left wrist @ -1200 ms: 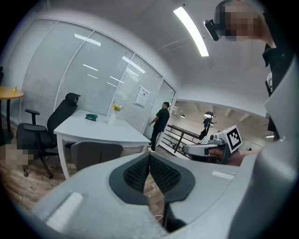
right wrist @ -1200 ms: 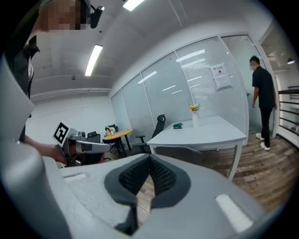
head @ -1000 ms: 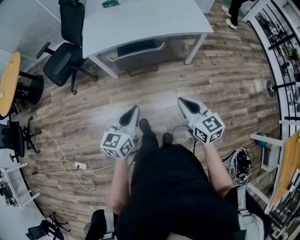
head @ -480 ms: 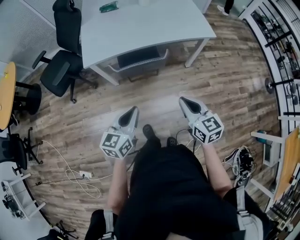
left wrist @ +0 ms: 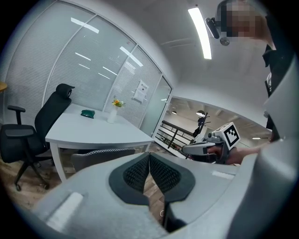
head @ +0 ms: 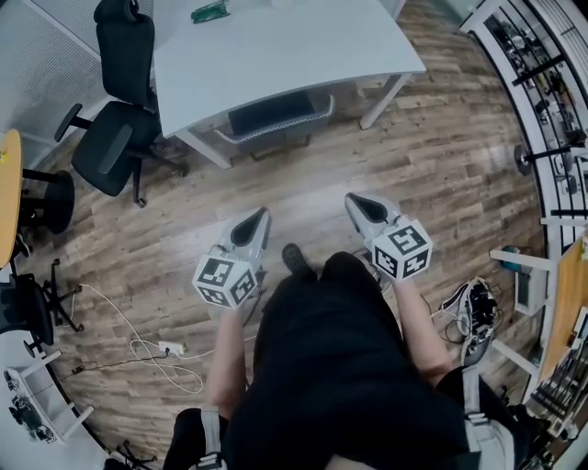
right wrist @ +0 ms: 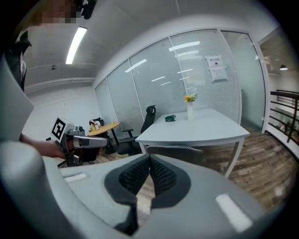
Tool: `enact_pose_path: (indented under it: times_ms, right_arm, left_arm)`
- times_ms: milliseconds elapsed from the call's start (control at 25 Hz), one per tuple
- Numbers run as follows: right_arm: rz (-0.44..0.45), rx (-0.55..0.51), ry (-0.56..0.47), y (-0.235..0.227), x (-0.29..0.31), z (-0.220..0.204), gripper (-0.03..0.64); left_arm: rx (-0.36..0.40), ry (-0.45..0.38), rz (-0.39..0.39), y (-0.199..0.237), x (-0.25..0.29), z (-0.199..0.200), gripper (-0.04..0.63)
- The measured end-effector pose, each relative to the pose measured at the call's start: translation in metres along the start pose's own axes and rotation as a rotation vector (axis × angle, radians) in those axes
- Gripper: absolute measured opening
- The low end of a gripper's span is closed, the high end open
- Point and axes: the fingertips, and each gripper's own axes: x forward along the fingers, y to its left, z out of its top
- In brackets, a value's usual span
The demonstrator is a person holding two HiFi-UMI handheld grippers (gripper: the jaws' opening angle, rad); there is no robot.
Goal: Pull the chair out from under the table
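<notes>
There is one white bench (head: 294, 55). There is one grey chair (head: 274, 114) under it and one black chair (head: 112, 142) beside it. On the bench are one green thing (head: 209, 11) and one vase (right wrist: 189, 111) of flowers. There are two claws, the left claw (head: 263, 215) and the right claw (head: 352, 199). One white cable (head: 168, 349) lies on the floor.

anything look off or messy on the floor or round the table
Only a loose white cable trailing in loops across the wood floor at the left, a possible trip hazard. The grey chair sits tucked squarely under the white table; nothing looks spilled or broken.
</notes>
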Motion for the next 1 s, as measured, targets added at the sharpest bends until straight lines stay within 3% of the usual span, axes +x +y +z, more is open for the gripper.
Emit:
enact_pose_path:
  times_ms: [240,320,480,1000]
  right_arm:
    - [-0.001,0.005,0.010,0.001,0.005,-0.001,0.003]
    - [0.010,0.026,0.019,-0.006,0.009,-0.002,0.103]
    - [0.037,0.013,0.052,-0.017,0.029,-0.001,0.106]
    - [0.121,-0.080,0.060,-0.091,0.122,0.056,0.173]
  left_arm:
    - [-0.017,0.023,0.006,0.011,0.001,-0.009,0.011]
    - [-0.012,0.027,0.014,0.012,0.008,-0.009,0.011]
    - [-0.011,0.039,0.029,0.020,0.022,-0.005,0.011]
    - [0.028,0.054,0.124,0.076,0.102,0.056,0.011]
